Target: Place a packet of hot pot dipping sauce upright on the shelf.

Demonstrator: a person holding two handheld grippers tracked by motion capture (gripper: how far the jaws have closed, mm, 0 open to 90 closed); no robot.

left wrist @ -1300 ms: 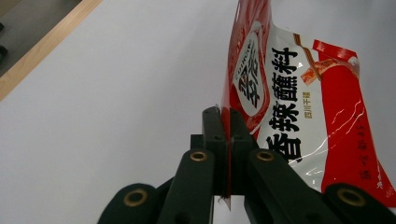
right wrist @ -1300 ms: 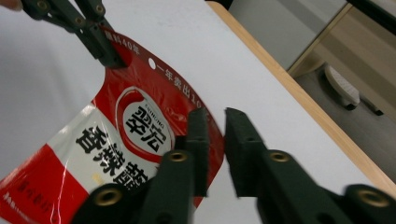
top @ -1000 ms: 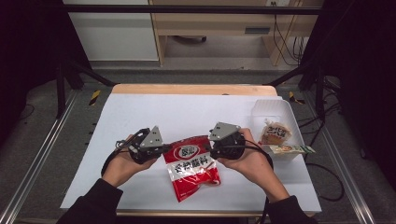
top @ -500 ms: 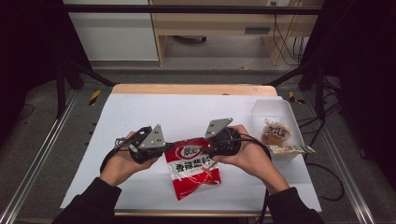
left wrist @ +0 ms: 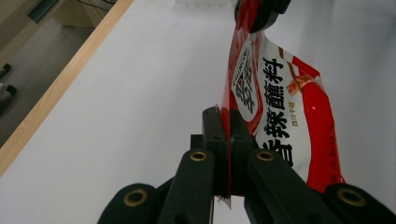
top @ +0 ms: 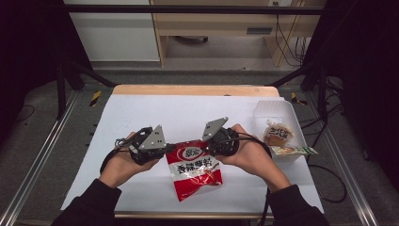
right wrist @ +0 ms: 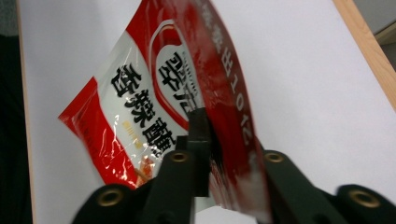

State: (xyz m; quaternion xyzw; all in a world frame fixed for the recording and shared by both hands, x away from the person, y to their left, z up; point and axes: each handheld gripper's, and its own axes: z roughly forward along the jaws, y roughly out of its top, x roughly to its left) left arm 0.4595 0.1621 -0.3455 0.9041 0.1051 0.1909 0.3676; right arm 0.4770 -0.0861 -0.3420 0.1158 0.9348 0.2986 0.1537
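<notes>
**Two grippers pinch the top of a red seasoning packet**

From the left of the high view: the person's left hand (top: 123, 162) carries the left gripper (top: 165, 147), pointed inward toward the middle of the white table (top: 141, 113). In the left gripper view its black jaws are pressed together on the edge of the red packet (left wrist: 280, 121), the thin film caught flat between them.

The red packet (top: 195, 170) sits between the two hands near the front edge of the table. Its top edge is held up at the grippers while its lower end trails toward the person; whether that end touches the table I cannot tell.

Next comes the right gripper (top: 210, 145), held in the right hand (top: 249, 155). In the right gripper view its jaws are clamped on the packet's top seam, the red film (right wrist: 224, 107) bunched and blurred over one jaw.

Farther right, a clear plastic tray (top: 273, 110) rests at the table's edge with a small wrapped snack (top: 276, 134) in it, and a green-printed sachet (top: 294, 150) lies across its near rim.
</notes>
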